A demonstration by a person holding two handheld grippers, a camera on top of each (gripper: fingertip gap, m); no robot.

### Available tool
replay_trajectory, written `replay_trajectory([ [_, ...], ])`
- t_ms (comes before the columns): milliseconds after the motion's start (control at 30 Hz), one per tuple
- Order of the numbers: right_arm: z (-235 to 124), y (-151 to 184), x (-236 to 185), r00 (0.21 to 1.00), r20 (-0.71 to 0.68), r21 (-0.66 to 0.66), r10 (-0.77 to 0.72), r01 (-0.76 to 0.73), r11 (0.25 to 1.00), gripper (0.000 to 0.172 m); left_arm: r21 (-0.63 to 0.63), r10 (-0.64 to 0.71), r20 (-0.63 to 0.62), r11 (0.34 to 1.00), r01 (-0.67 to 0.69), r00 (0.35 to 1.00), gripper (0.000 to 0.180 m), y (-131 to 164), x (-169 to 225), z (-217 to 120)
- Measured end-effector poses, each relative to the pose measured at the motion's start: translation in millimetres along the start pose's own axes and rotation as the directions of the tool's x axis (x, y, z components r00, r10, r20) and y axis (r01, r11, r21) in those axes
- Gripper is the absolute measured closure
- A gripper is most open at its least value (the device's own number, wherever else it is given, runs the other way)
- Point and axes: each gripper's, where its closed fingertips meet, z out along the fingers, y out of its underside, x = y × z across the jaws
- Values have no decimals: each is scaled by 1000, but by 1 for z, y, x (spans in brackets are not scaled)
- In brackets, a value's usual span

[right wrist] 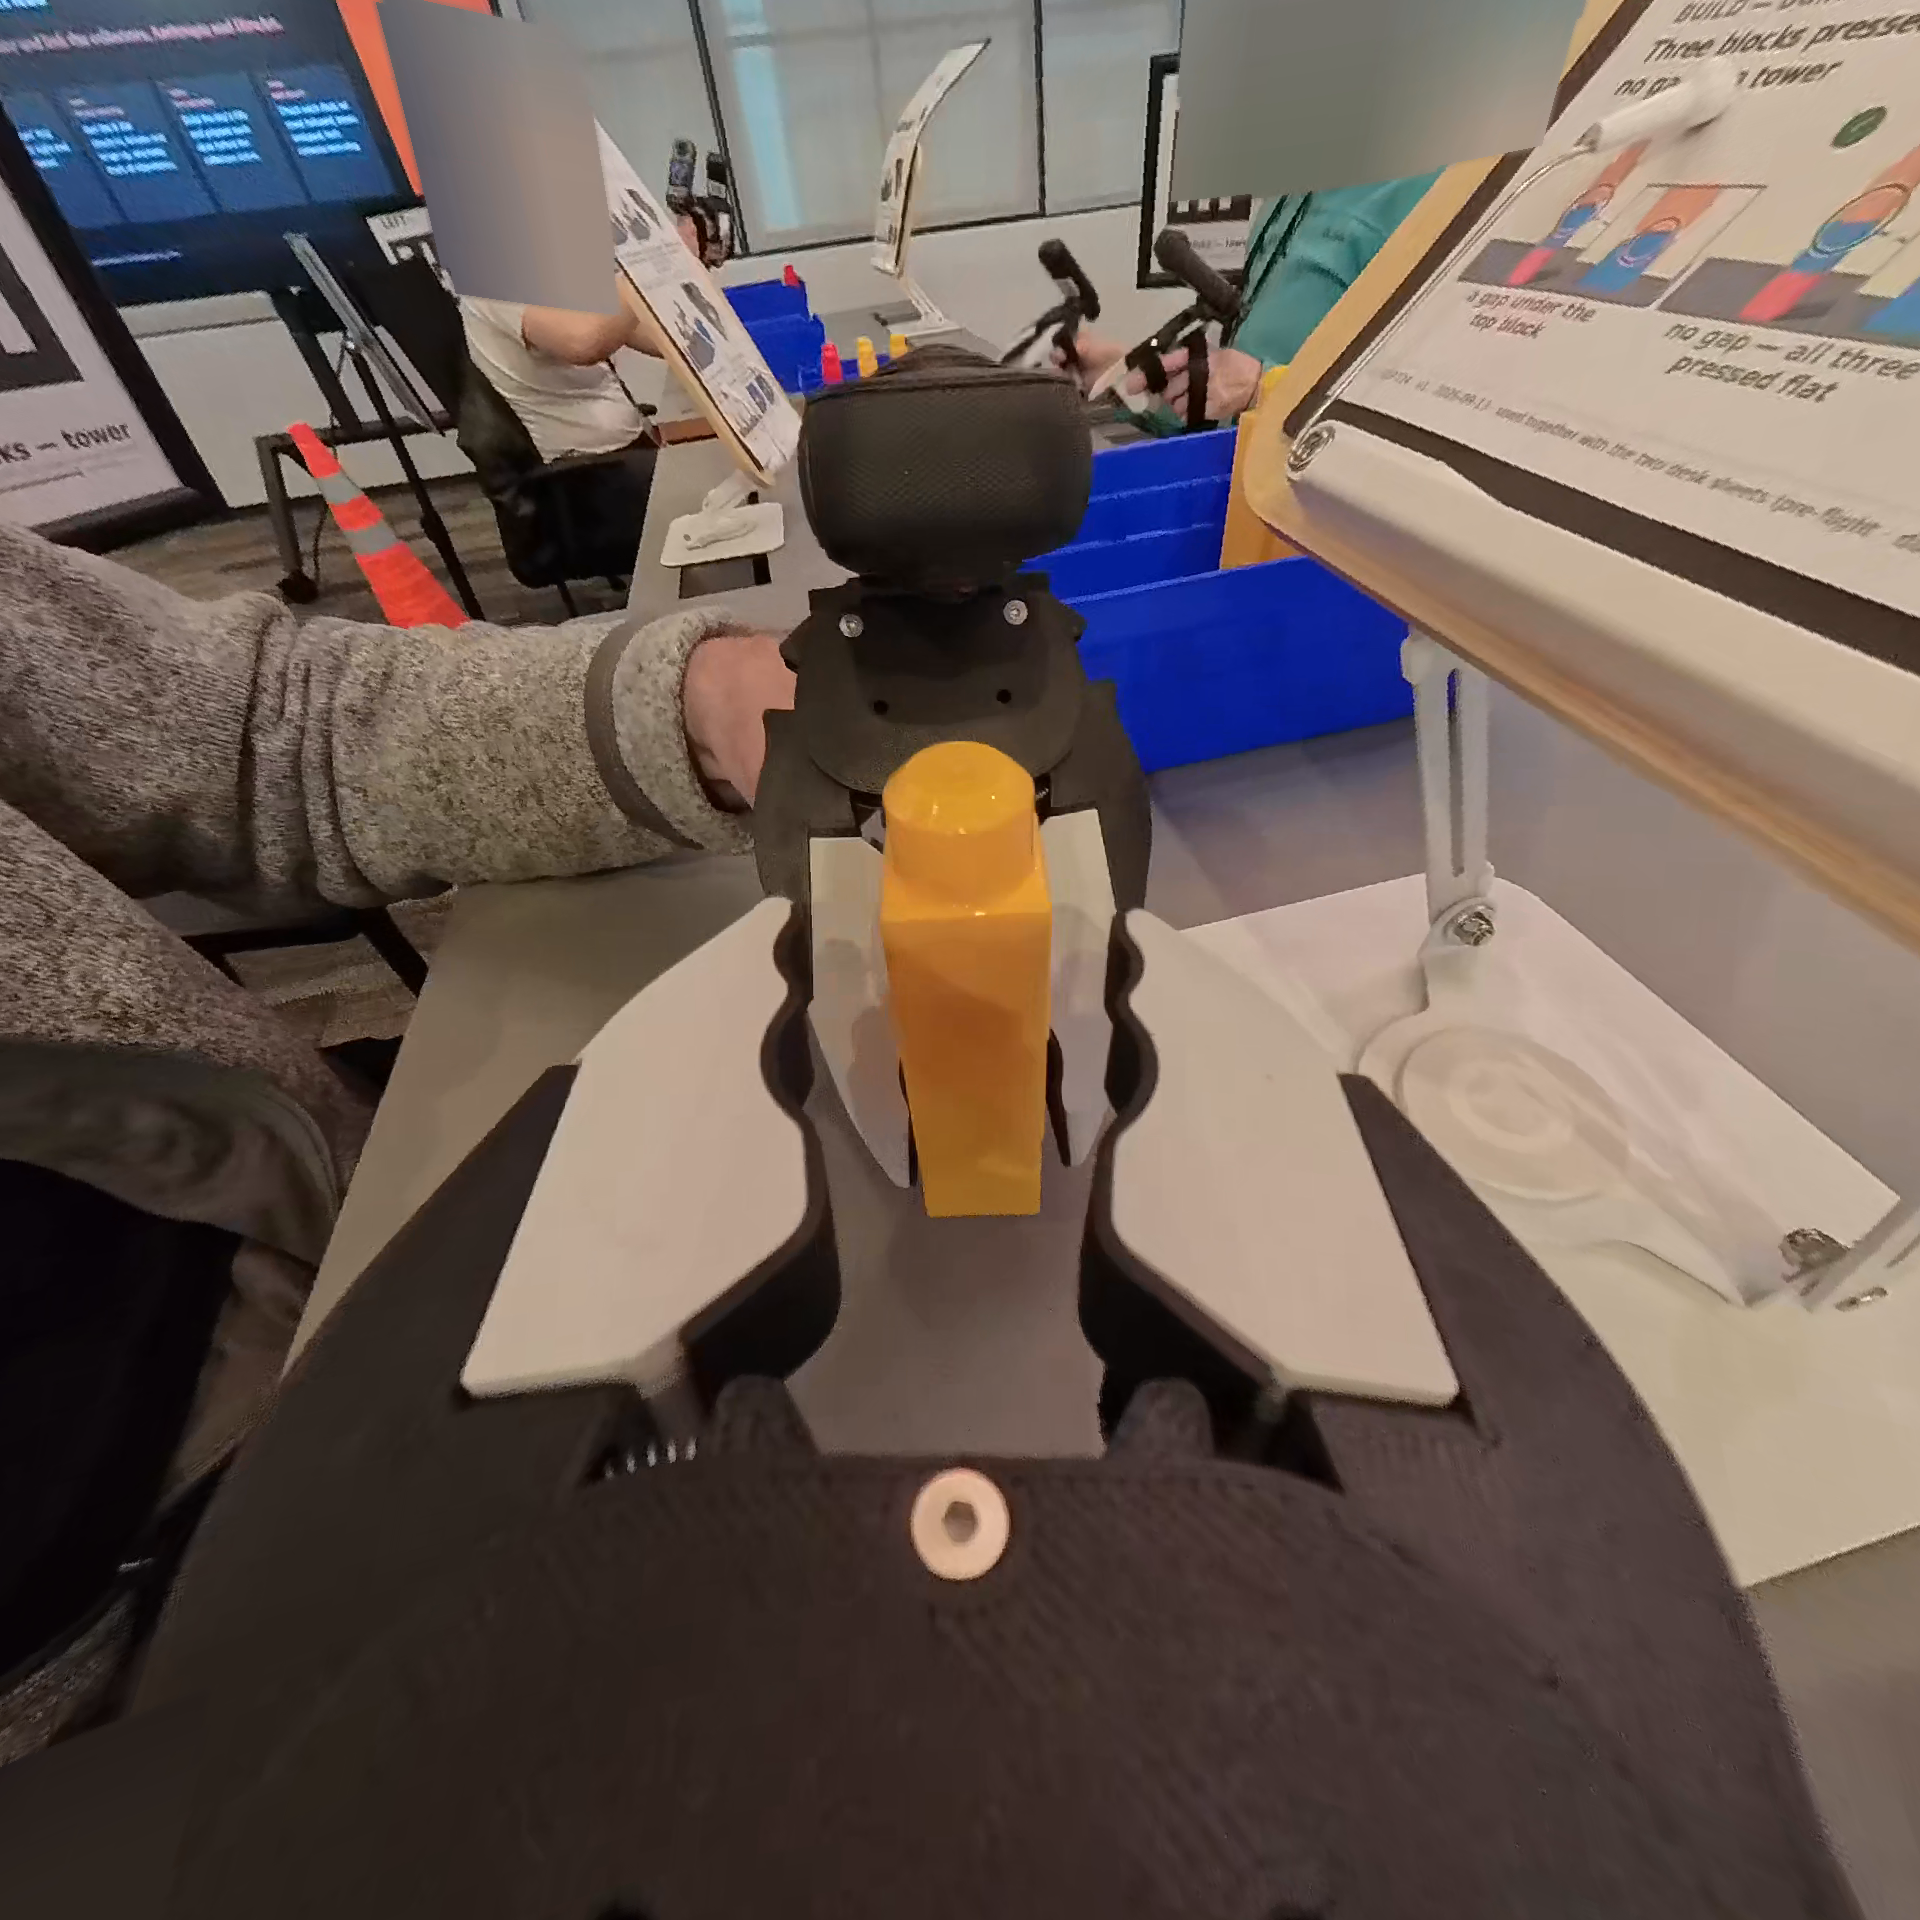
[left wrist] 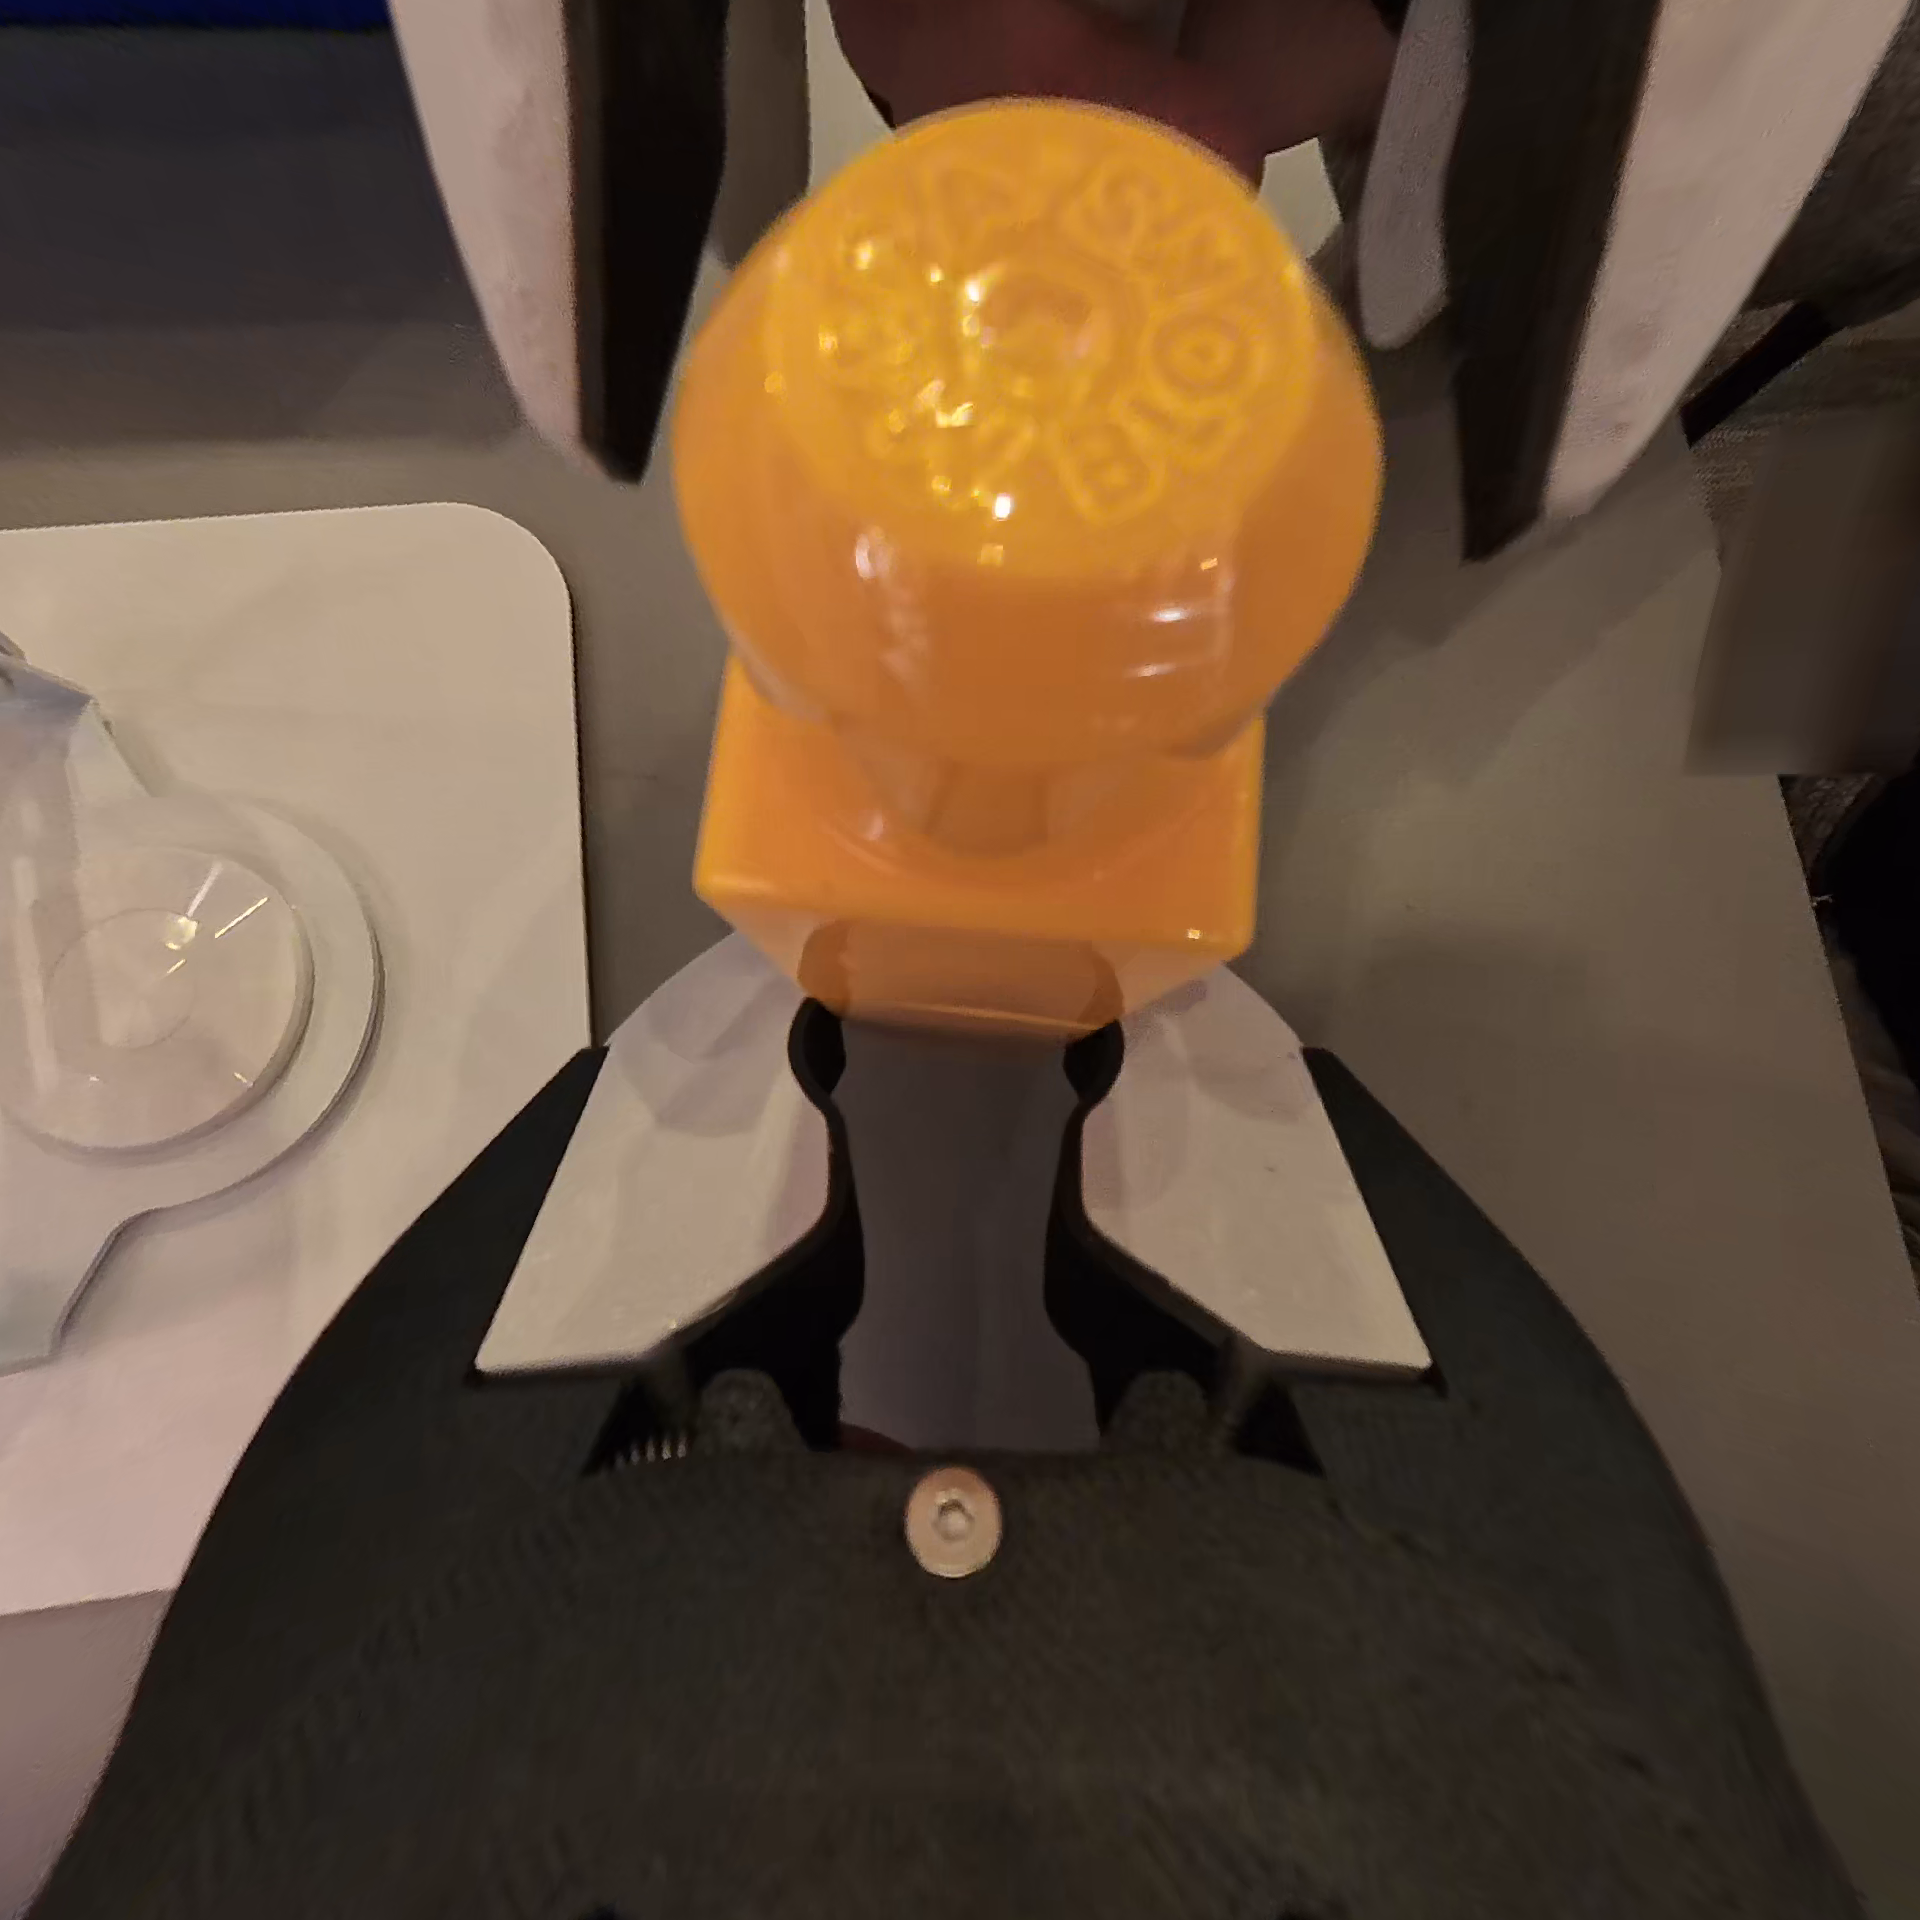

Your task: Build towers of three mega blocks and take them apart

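Open grey desk (right wrist: 582, 977) surrounds the glossy orange plastic block (right wrist: 971, 1039), clamped by the left hand-held gripper (left wrist: 961, 1023); the right hand-held gripper (right wrist: 961, 997) gapes wide, untouching.

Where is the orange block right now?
The orange block stands upright, gripped low down by the left tongs. In the right wrist view it sits centre frame, just beyond the open right tongs, above the grey table.
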Motion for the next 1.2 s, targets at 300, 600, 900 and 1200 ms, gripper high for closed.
replay_trajectory([
  [300,23,13,-5,1000,2,-82,-8,8,997,135,-20,15,1,1000,-15,1000,141,-5,6,8],
  [600,22,8,-3,999,-7,-56,36,-37,998,135,-4,13,8,1000,-13,1000,141,-7,4,6],
  [900,-3,-19,6,998,-57,89,31,-26,996,135,-72,27,27,997,-25,999,141,6,2,13],
  [1200,-10,-16,14,995,-101,62,2,4,998,136,-21,-2,46,1000,3,999,140,3,-5,2],
])
